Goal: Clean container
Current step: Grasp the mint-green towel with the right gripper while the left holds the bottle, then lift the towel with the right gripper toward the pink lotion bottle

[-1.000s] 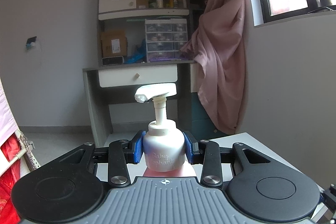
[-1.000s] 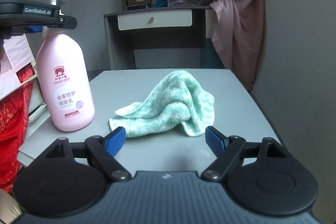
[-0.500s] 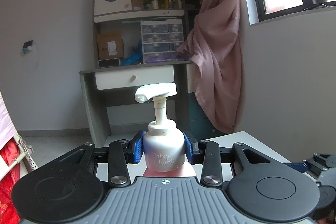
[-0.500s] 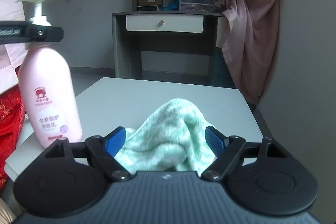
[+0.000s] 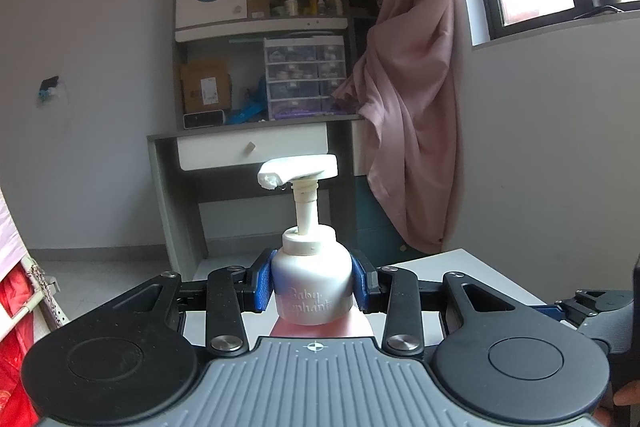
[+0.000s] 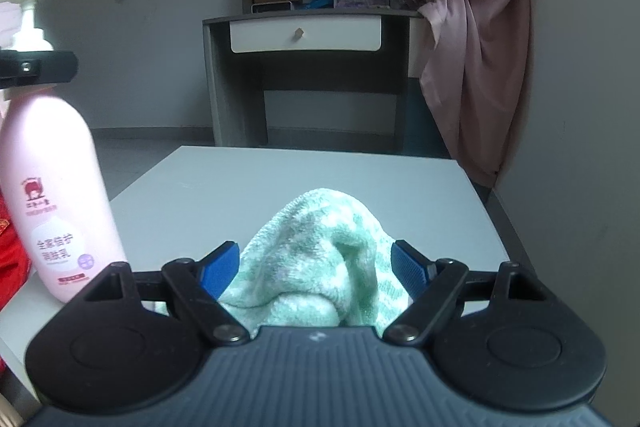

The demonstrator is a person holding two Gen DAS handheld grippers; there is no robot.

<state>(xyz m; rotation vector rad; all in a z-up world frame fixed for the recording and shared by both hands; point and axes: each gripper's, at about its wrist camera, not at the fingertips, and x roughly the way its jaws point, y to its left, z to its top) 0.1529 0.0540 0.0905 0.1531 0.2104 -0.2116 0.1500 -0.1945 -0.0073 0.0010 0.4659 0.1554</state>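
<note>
Risk for you: right gripper (image 6: pixel 315 269) fingers, spread around the cloth (image 6: pixel 316 267), may snag only a fold, while left gripper (image 5: pixel 313 285) fingers pinching the bottle (image 5: pixel 312 287) neck let it tip.

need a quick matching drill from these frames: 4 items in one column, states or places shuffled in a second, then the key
1. pump bottle
2. towel
3. right gripper
4. drawer

A. jaws open
B. clamped at its white neck by the left gripper
C. crumpled on the table, between open jaws
D. shut, under the far desktop

Pairs: 1-B, 2-C, 3-A, 4-D
</note>
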